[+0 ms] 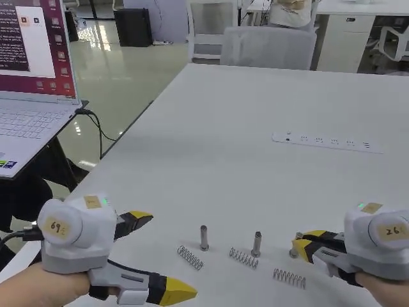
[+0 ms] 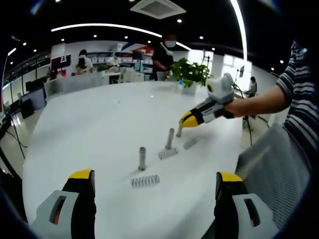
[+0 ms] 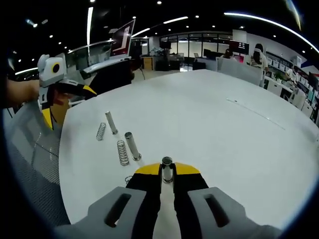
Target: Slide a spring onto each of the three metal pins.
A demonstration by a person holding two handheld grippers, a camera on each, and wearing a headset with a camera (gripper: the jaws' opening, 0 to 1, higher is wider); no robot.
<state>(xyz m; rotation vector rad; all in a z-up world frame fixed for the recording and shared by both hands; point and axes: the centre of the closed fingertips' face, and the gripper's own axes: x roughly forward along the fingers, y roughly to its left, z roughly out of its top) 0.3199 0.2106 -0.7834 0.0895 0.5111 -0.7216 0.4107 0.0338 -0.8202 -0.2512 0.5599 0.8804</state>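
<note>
Upright pin [image 3: 167, 163] in right hand-held gripper [image 3: 167, 173]

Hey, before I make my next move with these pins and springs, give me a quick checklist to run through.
1. Right gripper shut on the right pin: ok.
2. Left gripper open and empty, free to pick up a spring: ok.
3. Left pin and middle pin upright on the table: ok.
4. Left spring lying loose beside the left pin, within easy reach of the left gripper: ok.
5. Springs on the pins: not ok, all three lie flat on the table.
6. Right pin's base resting on the table: cannot tell.
</note>
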